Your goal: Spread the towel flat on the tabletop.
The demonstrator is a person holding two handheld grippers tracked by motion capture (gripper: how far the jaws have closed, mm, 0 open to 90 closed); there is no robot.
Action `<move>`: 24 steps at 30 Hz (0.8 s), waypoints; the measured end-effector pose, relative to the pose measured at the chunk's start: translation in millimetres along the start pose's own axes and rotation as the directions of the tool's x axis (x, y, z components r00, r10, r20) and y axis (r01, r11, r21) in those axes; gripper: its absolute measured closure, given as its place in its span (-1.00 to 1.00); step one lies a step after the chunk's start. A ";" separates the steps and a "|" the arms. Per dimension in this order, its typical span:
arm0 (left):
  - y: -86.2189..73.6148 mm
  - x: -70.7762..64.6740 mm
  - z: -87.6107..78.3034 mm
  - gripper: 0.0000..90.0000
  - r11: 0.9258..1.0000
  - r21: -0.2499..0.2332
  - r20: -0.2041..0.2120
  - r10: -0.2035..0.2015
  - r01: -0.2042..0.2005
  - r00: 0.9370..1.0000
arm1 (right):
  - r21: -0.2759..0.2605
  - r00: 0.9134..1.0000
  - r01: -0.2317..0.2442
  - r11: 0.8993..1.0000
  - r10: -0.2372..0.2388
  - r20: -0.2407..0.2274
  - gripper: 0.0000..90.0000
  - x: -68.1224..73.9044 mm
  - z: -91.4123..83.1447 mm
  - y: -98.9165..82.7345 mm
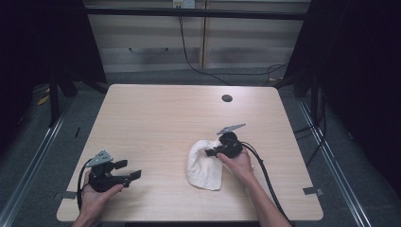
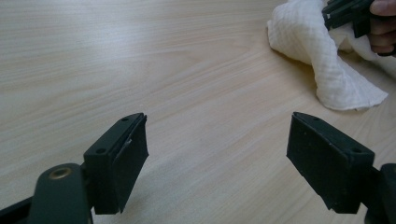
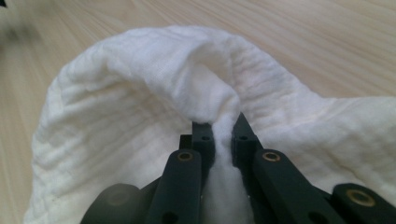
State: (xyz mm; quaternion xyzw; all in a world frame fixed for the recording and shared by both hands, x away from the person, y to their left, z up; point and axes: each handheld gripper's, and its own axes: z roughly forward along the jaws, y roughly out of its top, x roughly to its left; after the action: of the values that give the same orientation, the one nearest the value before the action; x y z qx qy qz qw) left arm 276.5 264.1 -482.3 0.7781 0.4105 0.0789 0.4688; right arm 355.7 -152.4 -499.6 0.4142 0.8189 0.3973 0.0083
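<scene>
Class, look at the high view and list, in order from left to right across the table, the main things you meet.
Left gripper held open near the table's front left → white cloth → right gripper, shut on the cloth's edge. All sit on the wooden table.

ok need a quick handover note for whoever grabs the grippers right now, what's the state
Right gripper: shut on a fold of the white cloth, pinched between its jaws.
Left gripper: open, holding nothing, low over the table at the near left, apart from the cloth.
Cloth: bunched at the table's near right, partly lifted where it is pinched.
Done: cloth gripped on one side.
Left: probably bring the left gripper to a free edge.
</scene>
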 end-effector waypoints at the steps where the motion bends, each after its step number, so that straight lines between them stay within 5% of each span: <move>1: 0.0 0.0 0.0 -0.53 1.000 0.000 0.000 0.000 0.000 1.000 | 0.000 1.000 0.000 1.000 0.000 0.000 0.87 0.0 0.0 0.0; 12: -0.2 -0.2 -0.7 -0.53 1.000 -0.004 0.010 0.007 -0.007 1.000 | -0.018 1.000 -0.001 1.000 0.001 -0.006 0.77 31.6 22.5 -0.8; 17: -0.2 -0.5 0.1 -0.53 1.000 0.002 0.013 0.009 -0.009 1.000 | -0.065 1.000 0.006 0.998 -0.007 -0.009 0.21 32.0 12.3 6.4; 19: -0.4 -0.7 -0.1 -0.53 1.000 0.000 0.013 0.007 -0.007 1.000 | -0.078 1.000 0.006 0.997 -0.007 -0.011 0.14 31.9 8.5 7.9; 21: -0.7 -0.8 -0.5 -0.53 1.000 0.002 0.015 0.005 -0.005 1.000 | -0.105 1.000 0.017 0.994 -0.017 0.004 -0.26 31.0 -9.6 10.7; 24: -1.2 -0.6 -0.4 -0.53 1.000 0.004 0.016 0.004 -0.004 1.000 | -0.107 0.999 0.008 0.994 -0.004 0.035 -0.40 28.7 -23.5 8.6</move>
State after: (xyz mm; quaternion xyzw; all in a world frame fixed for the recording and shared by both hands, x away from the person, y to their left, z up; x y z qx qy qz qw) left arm 275.2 264.3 -482.9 0.7805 0.4054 0.0727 0.4702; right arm 334.6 -145.0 -468.8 0.4175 0.7973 0.4334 0.0459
